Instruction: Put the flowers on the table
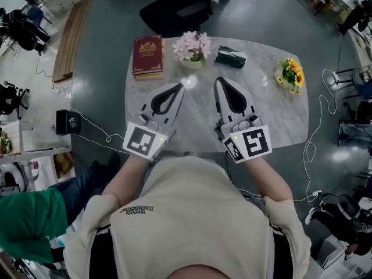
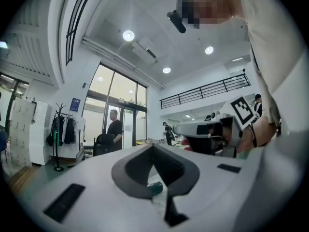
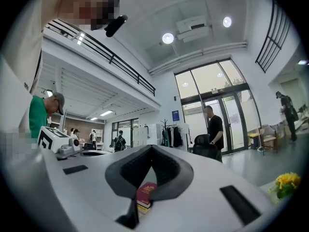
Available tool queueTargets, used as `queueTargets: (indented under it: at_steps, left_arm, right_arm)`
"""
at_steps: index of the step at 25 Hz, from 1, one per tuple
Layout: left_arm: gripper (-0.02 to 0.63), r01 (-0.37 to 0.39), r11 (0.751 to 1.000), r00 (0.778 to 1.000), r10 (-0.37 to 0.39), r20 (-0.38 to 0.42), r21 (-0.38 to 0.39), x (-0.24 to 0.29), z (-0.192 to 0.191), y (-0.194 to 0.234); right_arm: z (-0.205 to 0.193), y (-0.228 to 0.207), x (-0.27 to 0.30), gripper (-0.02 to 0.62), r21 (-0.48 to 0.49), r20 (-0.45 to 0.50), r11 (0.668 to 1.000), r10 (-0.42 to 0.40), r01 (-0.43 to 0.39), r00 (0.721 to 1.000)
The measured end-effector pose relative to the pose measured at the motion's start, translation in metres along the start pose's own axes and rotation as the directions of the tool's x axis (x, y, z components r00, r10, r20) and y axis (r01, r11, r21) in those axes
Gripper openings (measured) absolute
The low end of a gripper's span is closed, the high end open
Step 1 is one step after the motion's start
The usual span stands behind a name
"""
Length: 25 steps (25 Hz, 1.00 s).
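Pink flowers in a pale pot [image 1: 192, 49] stand at the far middle of the marble table [image 1: 203, 118]. Yellow flowers [image 1: 290, 74] sit near its right end and also show low at the right in the right gripper view [image 3: 286, 182]. My left gripper [image 1: 179, 86] hovers over the table's middle, shut and empty, its tips just short of the pink flowers. My right gripper [image 1: 219, 80] lies beside it, also shut with nothing held. In the gripper views the left jaws [image 2: 153, 144] and the right jaws [image 3: 152, 146] meet at their tips.
A red book [image 1: 147, 55] lies at the table's far left, and it shows under the jaws in the right gripper view [image 3: 146, 193]. A dark green box [image 1: 231, 57] sits right of the pink flowers. A black office chair [image 1: 174, 10] stands beyond the table. Cables [image 1: 317, 132] trail on the floor.
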<state>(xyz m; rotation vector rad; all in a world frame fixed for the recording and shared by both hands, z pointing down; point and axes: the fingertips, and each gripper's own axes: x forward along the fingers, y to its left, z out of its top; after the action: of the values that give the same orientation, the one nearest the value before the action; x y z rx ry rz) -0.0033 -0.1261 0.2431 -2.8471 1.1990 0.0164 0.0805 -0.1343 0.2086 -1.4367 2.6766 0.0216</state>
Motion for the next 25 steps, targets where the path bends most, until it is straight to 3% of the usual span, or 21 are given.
queueTargets:
  at_steps: [25]
  left_arm:
    - [0.008,0.023,1.0,1.0,-0.023,-0.01,0.003,0.001,0.001,-0.01]
  right_arm:
    - [-0.003,0.01,-0.003,0.009,-0.013,-0.015,0.999,0.037,-0.037,0.999]
